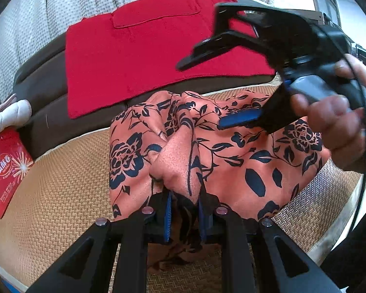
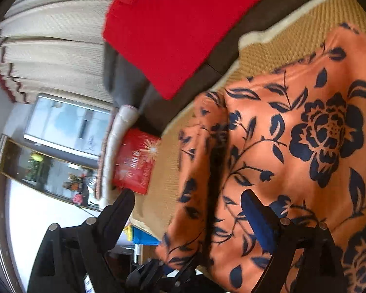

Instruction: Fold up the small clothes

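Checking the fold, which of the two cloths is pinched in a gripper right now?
The orange flowered cloth: the left gripper is shut on a bunched fold of it. The plain red cloth lies flat behind it, untouched, and the right gripper is open.

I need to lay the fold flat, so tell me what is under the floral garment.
The orange floral garment lies on a woven tan mat, visible around its edges. Anything beneath its middle is covered by the fabric.

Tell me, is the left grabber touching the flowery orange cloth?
Touching. The left wrist view shows the left gripper pinching a bunched fold of the orange floral cloth between its blue pads.
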Available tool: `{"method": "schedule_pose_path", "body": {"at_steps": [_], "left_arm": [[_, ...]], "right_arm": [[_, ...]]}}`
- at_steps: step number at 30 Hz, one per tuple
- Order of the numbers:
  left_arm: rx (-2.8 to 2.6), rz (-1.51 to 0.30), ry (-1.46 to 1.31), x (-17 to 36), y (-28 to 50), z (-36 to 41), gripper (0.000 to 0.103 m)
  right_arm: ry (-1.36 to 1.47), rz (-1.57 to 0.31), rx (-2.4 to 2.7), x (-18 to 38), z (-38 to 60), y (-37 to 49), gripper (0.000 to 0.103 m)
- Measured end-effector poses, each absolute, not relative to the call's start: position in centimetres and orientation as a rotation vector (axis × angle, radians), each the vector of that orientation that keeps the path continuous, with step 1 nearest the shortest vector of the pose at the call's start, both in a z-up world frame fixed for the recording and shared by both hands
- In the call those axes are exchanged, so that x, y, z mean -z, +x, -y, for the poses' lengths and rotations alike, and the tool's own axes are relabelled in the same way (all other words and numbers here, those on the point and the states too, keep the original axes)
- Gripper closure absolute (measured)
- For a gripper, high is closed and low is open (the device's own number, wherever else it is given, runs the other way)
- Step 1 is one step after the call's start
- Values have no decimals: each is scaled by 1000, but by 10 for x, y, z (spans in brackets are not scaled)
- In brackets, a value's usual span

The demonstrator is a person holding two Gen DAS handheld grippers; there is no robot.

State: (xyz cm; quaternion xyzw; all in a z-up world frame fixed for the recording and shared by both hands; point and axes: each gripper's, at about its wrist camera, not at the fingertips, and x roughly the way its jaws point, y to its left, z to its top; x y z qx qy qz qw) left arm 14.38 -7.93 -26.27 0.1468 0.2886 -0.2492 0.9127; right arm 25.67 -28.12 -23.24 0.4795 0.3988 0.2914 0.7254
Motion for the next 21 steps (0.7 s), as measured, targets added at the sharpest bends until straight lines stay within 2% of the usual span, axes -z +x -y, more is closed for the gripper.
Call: {"method": "schedule_pose_path", "body": {"at_steps": [5, 9, 10, 12, 13, 17, 21], "left_arm": [[514, -585, 307, 261, 142, 73, 86], [522, -581, 315, 262, 138, 68, 86], [524, -580, 315, 262, 138, 67, 86], [529, -578, 311, 260, 138, 65, 86], [526, -574, 312, 259, 138, 64, 86], [561, -575, 275, 244, 136, 60, 86], [640, -536, 247, 213, 128, 77, 86]], "right_arm": [[1004, -860, -690, 223, 257, 279, 13], [969, -953, -644, 234, 233, 307, 15], [946, -959, -638, 234, 228, 311, 21], [890, -940, -639, 229, 219, 318, 52], [846, -942, -638, 226, 214, 320, 85], [723, -921, -579, 210, 215, 313, 90], [711, -813, -559, 183, 252, 295, 91]]}}
